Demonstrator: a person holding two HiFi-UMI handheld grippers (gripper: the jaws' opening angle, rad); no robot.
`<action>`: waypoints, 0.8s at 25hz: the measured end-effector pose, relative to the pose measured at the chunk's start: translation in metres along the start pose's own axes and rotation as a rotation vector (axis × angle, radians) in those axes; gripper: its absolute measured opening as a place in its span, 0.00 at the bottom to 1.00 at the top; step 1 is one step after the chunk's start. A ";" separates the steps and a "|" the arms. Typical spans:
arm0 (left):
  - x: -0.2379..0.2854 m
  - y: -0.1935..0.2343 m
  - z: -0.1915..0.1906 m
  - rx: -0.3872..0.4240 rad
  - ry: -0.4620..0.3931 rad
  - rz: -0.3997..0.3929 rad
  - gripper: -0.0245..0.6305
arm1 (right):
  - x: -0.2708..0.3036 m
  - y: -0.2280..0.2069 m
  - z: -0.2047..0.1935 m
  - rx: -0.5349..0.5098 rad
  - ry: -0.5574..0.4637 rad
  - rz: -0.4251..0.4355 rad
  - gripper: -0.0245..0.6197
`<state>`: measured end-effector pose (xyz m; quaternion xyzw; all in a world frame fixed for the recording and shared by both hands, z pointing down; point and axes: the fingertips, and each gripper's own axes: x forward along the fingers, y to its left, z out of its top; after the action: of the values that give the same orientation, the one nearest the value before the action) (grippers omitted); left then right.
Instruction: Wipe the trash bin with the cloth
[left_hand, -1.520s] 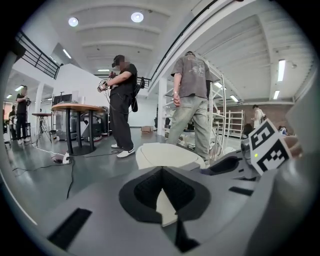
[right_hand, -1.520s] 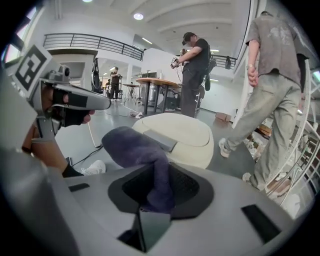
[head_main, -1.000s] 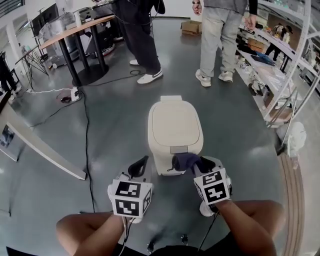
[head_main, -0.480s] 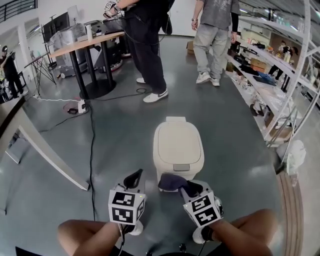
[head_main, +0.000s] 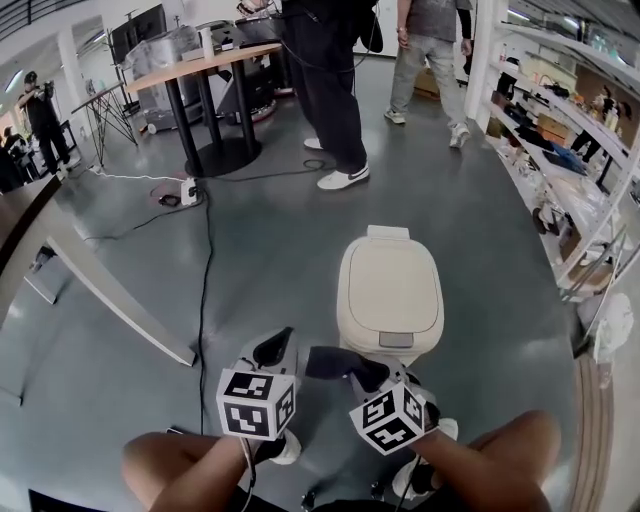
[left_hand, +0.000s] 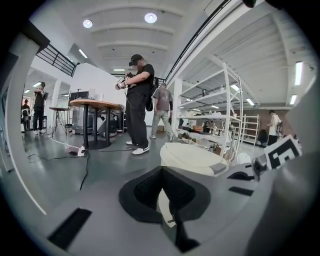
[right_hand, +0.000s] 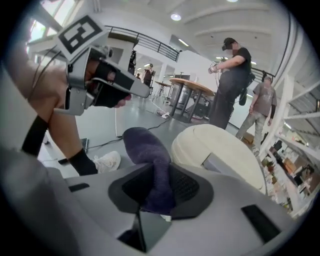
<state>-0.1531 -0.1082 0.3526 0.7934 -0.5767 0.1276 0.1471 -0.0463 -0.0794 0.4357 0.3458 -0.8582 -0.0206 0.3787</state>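
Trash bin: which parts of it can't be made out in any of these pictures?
- Lower front of the bin: in the head view, covered by the cloth and the right gripper.
- Base of the bin and where it meets the floor: in both gripper views, cut off by each gripper's own body.
- Whether the cloth touches the bin: no view shows the gap or contact clearly.

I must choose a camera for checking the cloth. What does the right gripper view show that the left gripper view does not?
Only the right gripper view: the dark cloth clamped in the right gripper, and the left gripper seen from outside. Only the left gripper view: the left gripper's own jaws, shut on nothing. Both: the cream trash bin, lid down, and a standing person in black by a table.
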 end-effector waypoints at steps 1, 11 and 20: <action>0.002 0.001 -0.001 -0.001 0.003 0.002 0.04 | 0.004 -0.001 -0.002 -0.029 0.011 -0.014 0.19; 0.016 -0.013 -0.005 0.020 0.029 -0.031 0.03 | 0.020 -0.003 -0.023 -0.125 0.063 -0.059 0.19; 0.024 -0.028 -0.010 0.033 0.045 -0.049 0.04 | 0.008 -0.022 -0.051 -0.060 0.074 -0.110 0.19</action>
<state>-0.1199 -0.1177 0.3688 0.8064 -0.5516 0.1515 0.1500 -0.0037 -0.0893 0.4706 0.3813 -0.8223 -0.0542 0.4188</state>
